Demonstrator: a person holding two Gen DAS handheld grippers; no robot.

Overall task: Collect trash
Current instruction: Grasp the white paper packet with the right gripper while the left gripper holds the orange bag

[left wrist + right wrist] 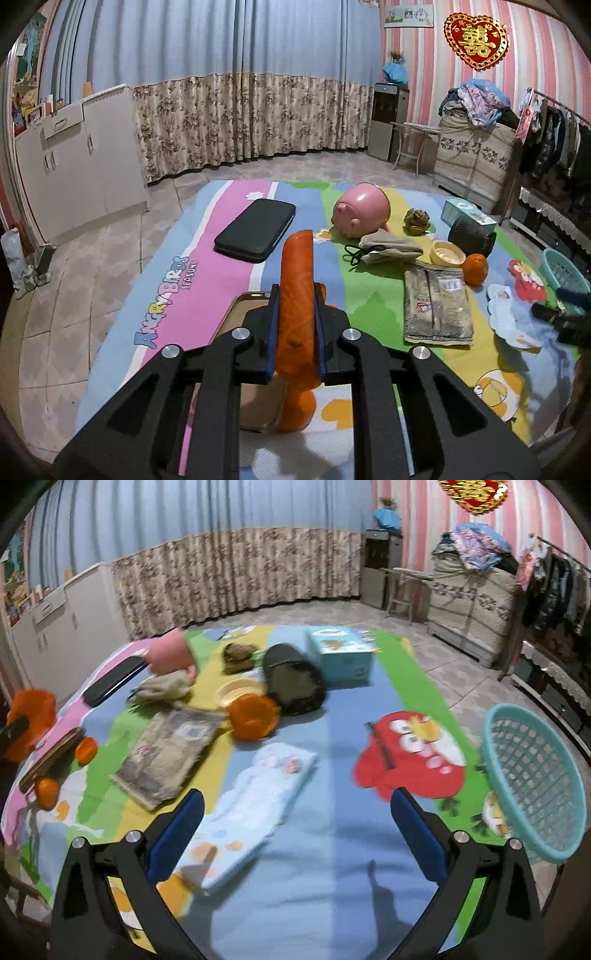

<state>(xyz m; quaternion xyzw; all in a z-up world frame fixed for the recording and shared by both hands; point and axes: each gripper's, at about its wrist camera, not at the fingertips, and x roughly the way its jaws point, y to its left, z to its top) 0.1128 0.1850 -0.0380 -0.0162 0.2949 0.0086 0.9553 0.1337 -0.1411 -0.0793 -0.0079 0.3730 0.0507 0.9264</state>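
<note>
Here the left tool [295, 310] clamps an orange peel [297, 291], its lower end hidden; right tool [297, 819] apart.

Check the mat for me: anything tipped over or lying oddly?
Yes. The pink piggy bank lies tipped on its side at the mat's far end, and a dark cylindrical container lies toppled beside the yellow bowl. Flattened wrappers are scattered nearby.

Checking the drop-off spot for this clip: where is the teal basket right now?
The teal basket sits at the right edge of the right wrist view, on the mat's right border beside the red bird print, tilted, right of the open right gripper.
</note>
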